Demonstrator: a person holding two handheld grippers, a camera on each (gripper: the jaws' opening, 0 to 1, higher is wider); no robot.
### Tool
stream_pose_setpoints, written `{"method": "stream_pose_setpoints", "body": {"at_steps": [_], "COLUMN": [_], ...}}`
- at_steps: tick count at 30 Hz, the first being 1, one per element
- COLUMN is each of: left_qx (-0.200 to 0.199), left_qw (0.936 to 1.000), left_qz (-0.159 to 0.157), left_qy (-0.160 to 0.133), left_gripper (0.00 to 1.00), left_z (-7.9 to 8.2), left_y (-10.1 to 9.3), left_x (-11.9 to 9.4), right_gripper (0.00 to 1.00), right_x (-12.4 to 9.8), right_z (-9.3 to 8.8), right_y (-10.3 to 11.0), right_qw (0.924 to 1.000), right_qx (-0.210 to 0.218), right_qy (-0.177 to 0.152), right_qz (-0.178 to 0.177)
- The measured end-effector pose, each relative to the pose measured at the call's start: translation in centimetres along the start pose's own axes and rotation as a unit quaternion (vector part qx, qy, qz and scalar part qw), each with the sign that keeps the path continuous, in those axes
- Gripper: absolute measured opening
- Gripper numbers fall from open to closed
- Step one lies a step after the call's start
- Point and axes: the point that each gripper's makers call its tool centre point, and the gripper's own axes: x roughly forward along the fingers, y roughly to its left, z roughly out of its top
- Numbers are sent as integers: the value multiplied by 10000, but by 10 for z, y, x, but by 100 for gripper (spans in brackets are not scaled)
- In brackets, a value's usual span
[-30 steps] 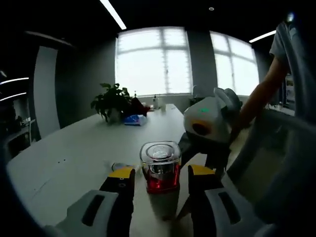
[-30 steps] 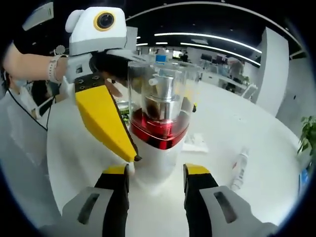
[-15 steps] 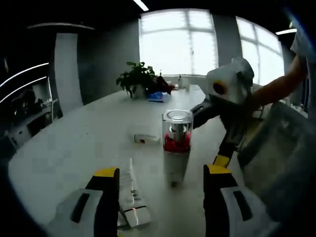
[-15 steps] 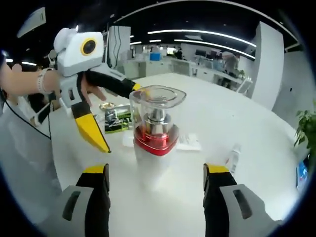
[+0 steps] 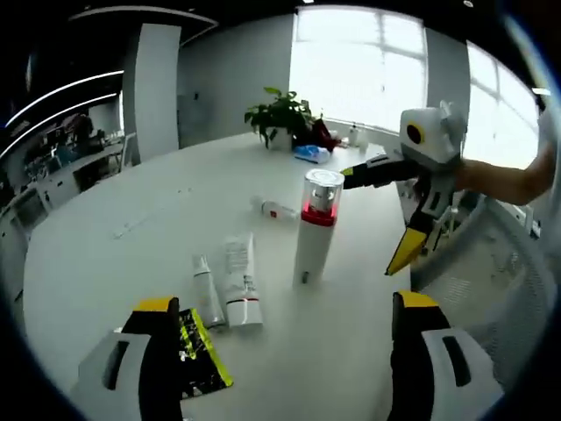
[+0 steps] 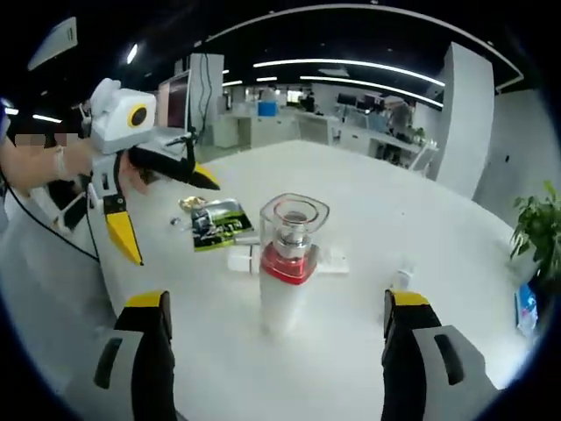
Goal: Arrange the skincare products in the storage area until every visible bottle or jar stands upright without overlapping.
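Left tool, jaws spread and gripping nothing, faces the upright pump bottle on the white desk; just left of it two tubes lie flat, long axes running away from you, nearer this tool. Right tool, also spread and unloaded, looks at the same bottle dead ahead, standing vertical, tubes lying crosswise behind it.

table: large, white
windows: bright, far wall
plant: potted, table's far end
ceiling lights: long strips
pillar: white
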Motion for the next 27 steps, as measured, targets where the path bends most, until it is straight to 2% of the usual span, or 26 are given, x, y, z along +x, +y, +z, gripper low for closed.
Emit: {"method": "stream_pose_setpoints", "body": {"at_steps": [3,5,10,16,22,27], "left_qx": [-56,-222,-331,-489,-630,-709], "left_qw": [9999,9996,9991,9979,9966,9954], "left_qz": [100,148,248,390,469,528], "left_qy": [73,24,-1,-166,-242,-364], "left_gripper": [99,99,99,99,99,99], "left_z": [-6,-8,-12,-15,-23,-26], "left_y": [2,0,-1,-3,-4,-9], "left_x": [-11,-18,-35,-55,-70,-81], "right_gripper": [99,99,100,100,100,100], "right_x": [-4,-6,-9,-17,-23,-31], "right_z": [4,6,6,17,19,26], "right_y": [3,7,13,18,27,37], "right_qw": [10000,10000,10000,9995,9995,9983], "right_qx": [41,48,69,191,103,181], "right_qy": [-37,-65,-22,-236,-289,-545], "right_qz": [5,37,60,-25,-66,29]}}
